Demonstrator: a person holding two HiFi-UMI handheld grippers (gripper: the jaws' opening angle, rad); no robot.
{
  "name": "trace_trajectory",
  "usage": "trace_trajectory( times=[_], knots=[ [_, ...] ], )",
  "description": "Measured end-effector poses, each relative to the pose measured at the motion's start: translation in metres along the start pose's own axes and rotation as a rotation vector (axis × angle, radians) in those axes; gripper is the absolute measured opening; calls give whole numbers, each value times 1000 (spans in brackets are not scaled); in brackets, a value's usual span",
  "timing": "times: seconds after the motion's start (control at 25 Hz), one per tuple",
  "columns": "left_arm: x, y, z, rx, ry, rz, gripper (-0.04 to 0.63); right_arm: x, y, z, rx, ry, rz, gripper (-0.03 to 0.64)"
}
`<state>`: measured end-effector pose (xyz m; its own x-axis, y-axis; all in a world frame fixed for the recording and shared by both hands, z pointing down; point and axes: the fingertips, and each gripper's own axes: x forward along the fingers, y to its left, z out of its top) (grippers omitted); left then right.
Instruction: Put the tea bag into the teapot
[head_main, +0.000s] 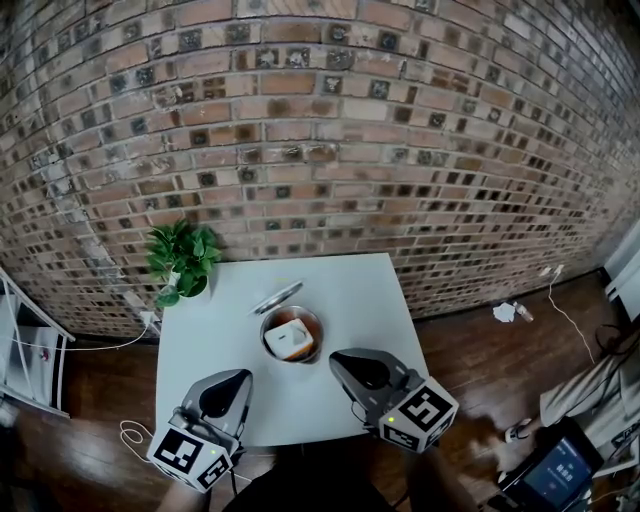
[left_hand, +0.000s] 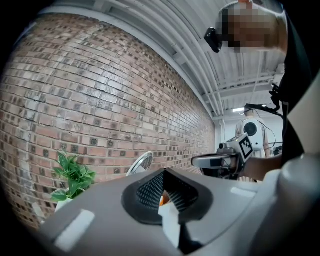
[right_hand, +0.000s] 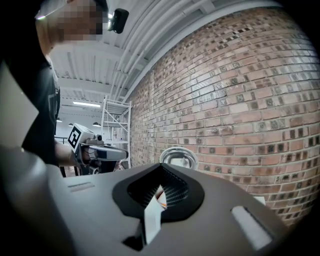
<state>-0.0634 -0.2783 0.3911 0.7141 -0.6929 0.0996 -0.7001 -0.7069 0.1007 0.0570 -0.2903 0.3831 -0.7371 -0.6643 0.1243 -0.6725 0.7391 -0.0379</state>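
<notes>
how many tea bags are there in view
1. The tea bag lies inside the open teapot near the middle of the white table; another could be hidden beneath it.

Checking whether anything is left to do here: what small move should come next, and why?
Probably nothing more with the tea bag: it already lies inside the teapot. The left claw and right claw hover empty over the near edge of the table. I'd ease the left claw toward the lid, which lies just behind the teapot.
</notes>
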Motion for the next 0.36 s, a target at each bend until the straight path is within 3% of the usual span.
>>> trace_trajectory(
  times=[0.36],
  knots=[
    [2,6,2,-1,-7,15,5,1,-4,3,-2,-3,0,2]
  ],
)
